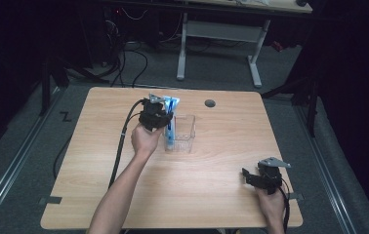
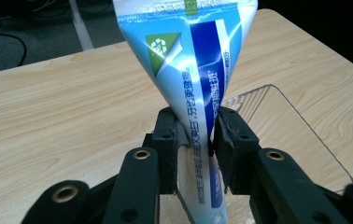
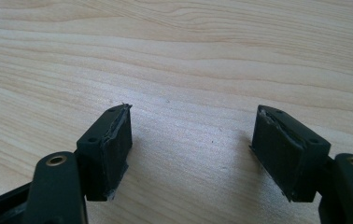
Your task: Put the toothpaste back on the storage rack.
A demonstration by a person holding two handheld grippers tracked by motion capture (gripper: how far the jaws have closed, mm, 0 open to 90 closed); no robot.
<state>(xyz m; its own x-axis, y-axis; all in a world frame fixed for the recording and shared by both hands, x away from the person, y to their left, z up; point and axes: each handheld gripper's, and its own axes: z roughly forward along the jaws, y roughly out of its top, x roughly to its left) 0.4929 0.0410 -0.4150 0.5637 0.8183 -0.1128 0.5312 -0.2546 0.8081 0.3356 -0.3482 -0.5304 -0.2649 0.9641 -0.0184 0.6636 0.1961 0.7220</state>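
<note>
Nearest to the camera in the high view are the person's two forearms, which come in from the bottom edge, one to each gripper.

The table [image 1: 99,161] is the largest thing here, a pale wooden top with much bare surface, so both hands have free room to work. On it, a little behind the middle, stands a clear plastic box [image 1: 185,131] with its open side up. I think it stands there to receive the tube, because the left hand works directly at it.

The left gripper [image 1: 165,114] is at the left side of this box. In the left gripper view its two black jaws stand narrow and pinch a blue and white toothpaste tube [image 2: 198,79] at its thin waist, so the flat wide end rises above the jaws and the lower part hangs down toward the box. Holding it at the narrow part seems sensible: the tube stays upright and can go into the box end first. In the high view, the tube appears to be already partly inside the box, at its left wall, though I cannot tell if it touches the bottom.

The right gripper [image 1: 258,178] rests near the front right corner, well apart from the box. Its jaws stand wide with only bare wood between them, so I judge this hand is just waiting.
</note>
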